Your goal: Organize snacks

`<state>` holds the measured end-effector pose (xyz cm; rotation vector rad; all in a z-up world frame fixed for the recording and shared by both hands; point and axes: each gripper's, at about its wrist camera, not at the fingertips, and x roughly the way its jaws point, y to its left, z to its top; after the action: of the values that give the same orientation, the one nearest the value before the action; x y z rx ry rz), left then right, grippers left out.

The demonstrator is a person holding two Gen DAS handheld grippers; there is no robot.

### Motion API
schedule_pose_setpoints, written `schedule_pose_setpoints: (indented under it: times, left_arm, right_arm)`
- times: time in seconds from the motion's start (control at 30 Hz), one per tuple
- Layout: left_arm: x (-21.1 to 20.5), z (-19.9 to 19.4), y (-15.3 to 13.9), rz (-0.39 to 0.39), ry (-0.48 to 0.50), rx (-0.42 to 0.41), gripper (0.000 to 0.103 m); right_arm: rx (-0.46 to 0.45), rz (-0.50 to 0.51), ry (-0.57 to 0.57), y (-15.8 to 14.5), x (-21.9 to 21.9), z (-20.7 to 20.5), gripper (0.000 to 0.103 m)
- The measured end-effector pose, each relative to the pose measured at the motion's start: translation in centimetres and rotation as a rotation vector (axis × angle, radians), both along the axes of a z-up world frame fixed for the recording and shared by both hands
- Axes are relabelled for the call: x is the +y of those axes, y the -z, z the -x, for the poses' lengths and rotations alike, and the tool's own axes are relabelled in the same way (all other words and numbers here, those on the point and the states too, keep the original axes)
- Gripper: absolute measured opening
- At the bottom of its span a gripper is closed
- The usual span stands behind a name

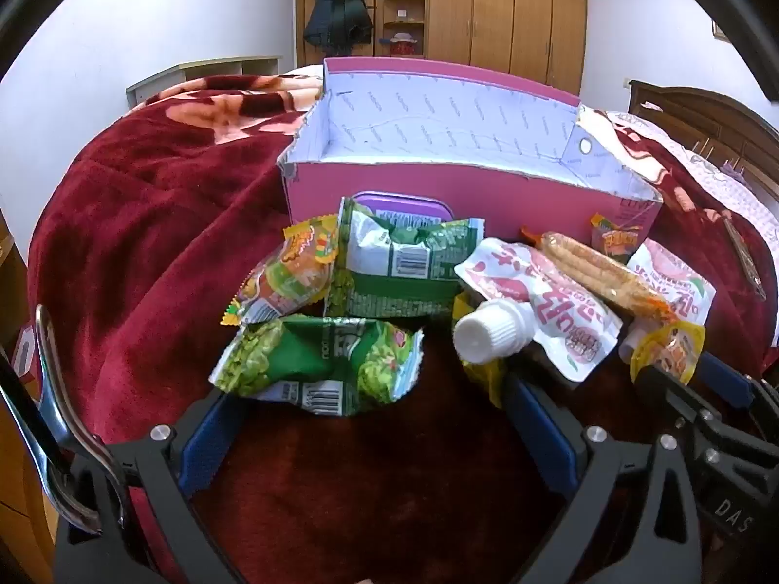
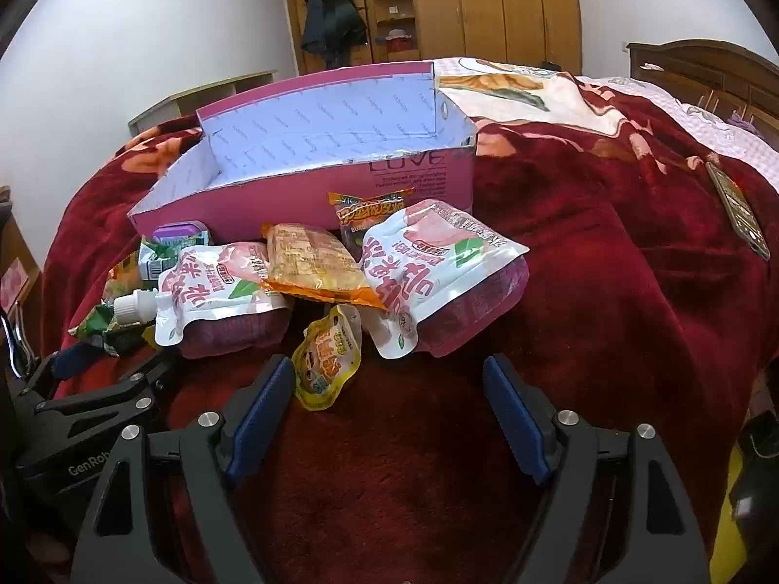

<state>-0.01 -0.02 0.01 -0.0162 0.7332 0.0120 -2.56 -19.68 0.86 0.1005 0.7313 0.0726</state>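
On the dark red blanket (image 1: pixel 146 224) a heap of snacks lies just in front of the open pink box (image 1: pixel 467 194), whose white-lined inside holds nothing visible. The left gripper (image 1: pixel 375 418) stands with its jaws wide and nothing between the pads; a green pea packet (image 1: pixel 316 365) lies just beyond the fingertips, nearer the left finger, while the white-capped pouch (image 1: pixel 535 311) sits ahead of the right finger. The right gripper (image 2: pixel 389 413) is likewise spread and empty (a little narrower than the other), with the small yellow packet (image 2: pixel 328 365) just beside its left fingertip, whether touching I cannot tell, and a pink-and-white pouch (image 2: pixel 438 272) ahead, between the fingertips' lines.
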Motion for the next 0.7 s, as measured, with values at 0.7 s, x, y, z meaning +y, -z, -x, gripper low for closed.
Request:
schedule_pose_setpoints:
  times: [0.7]
  left_arm:
    - [0.02,0.00,0.01,0.007,0.000,0.002,0.103]
  right_arm:
    - [0.005,0.001,0.000,0.09,0.06,-0.08,0.082]
